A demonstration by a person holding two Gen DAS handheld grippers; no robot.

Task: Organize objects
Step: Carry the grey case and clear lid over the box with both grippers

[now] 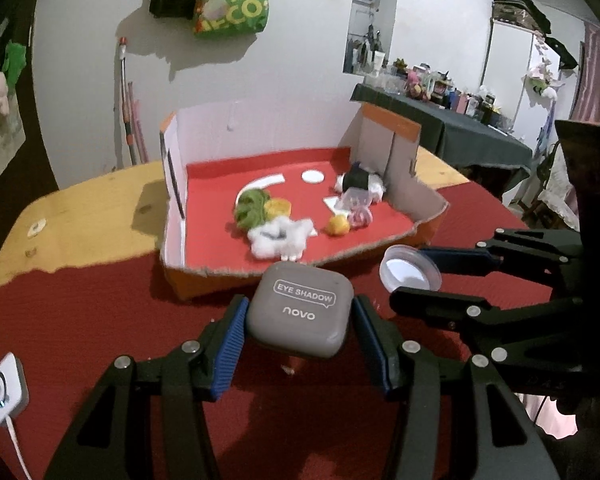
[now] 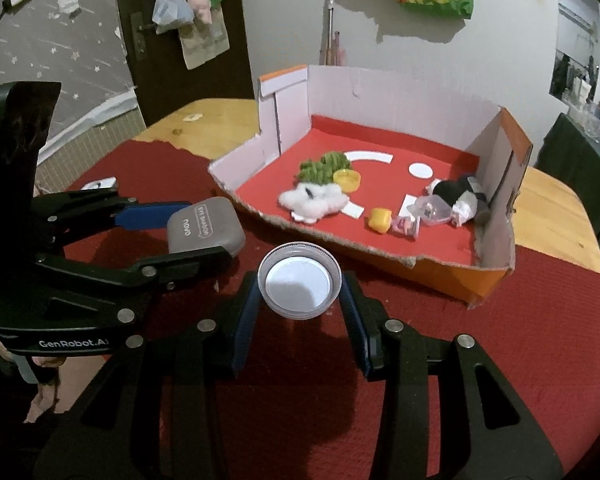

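Note:
My left gripper point(image 1: 300, 312) is shut on a grey eye shadow case point(image 1: 300, 314) and holds it above the red cloth, just in front of the cardboard box point(image 1: 220, 272). My right gripper point(image 2: 300, 284) is shut on a clear round lid point(image 2: 299, 285), also held in front of the box point(image 2: 440, 272). Each gripper shows in the other's view: the right with the lid point(image 1: 410, 274), the left with the case point(image 2: 204, 226). The box holds a white plush point(image 2: 314, 202), a green yarn toy point(image 2: 324, 166), a yellow cap point(image 2: 347, 180), a small yellow piece point(image 2: 380, 219) and a black-and-white plush point(image 2: 458, 194).
The box stands on a wooden table point(image 2: 220, 116) partly covered by a red cloth point(image 2: 500, 340). A white device with a cable point(image 1: 4, 392) lies at the left on the cloth. A dark table with clutter point(image 1: 460, 120) stands behind on the right.

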